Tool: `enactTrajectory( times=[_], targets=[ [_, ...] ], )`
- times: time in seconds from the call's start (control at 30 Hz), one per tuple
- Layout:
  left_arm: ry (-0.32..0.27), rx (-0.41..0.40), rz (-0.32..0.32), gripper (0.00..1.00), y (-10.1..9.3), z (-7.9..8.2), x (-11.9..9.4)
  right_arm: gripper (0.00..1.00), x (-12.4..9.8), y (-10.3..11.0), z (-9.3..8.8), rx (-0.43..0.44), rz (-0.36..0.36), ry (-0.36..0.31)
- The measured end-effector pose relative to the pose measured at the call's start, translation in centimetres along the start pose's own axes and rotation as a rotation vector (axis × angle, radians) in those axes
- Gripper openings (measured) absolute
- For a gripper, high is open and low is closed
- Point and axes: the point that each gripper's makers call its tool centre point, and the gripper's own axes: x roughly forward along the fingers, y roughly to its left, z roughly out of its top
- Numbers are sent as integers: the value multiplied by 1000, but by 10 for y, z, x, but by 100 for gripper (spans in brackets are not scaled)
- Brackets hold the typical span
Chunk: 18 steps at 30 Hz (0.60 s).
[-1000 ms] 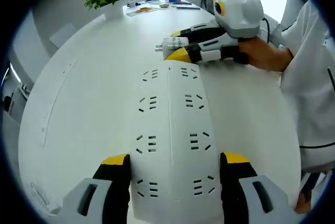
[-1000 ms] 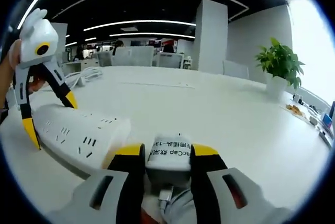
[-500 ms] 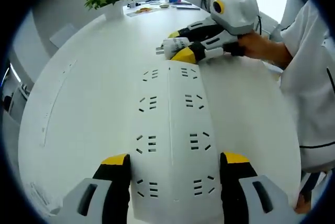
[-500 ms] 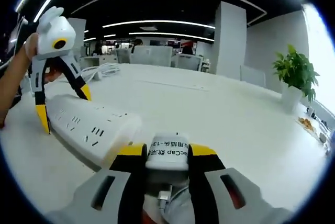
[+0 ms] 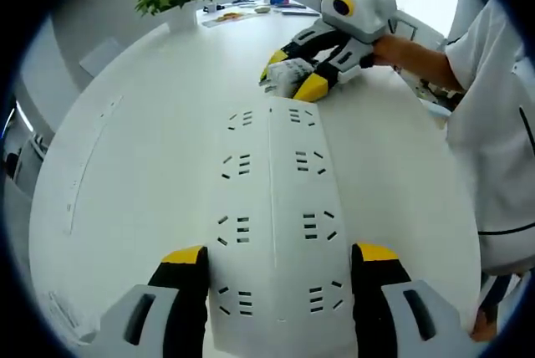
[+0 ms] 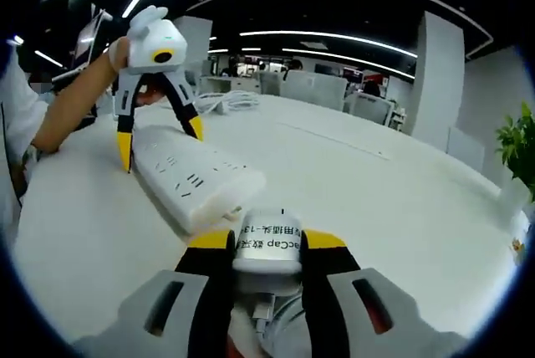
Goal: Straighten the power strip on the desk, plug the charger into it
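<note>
Left gripper view puts our left gripper (image 5: 280, 278) at lower centre, jaws clamped across the power strip (image 5: 272, 207) on the desk (image 5: 142, 124). Upper right, our right gripper (image 5: 294, 76) pinches the charger (image 5: 288, 75). Misaligned prongs could shove the strip askew.

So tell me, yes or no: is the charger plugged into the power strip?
No: the right tool holds the charger off the power strip's end.
</note>
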Motion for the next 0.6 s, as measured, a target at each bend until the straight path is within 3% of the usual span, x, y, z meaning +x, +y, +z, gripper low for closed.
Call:
enactTrajectory(
  times=[0.13, 0.27, 0.37, 0.43, 0.5, 0.6],
  targets=[
    [-2, -1, 0, 70, 0, 0, 0, 43, -13, -3, 4, 23, -50, 25],
    [-2, 0, 0, 70, 0, 0, 0, 45, -28, -11, 13, 115, -155, -59],
    [0, 0, 0, 70, 0, -1, 0, 44, -21, -10, 4, 138, -168, -47],
    [-2, -1, 0, 70, 0, -1, 0, 34, -16, -3, -6, 192, -130, -7],
    [-3, -1, 0, 70, 0, -1, 0, 27, -15, -2, -10, 118, -139, 23],
    [-4, 0, 0, 70, 0, -1, 0, 27, -15, -2, -5, 148, -136, -17]
  ],
)
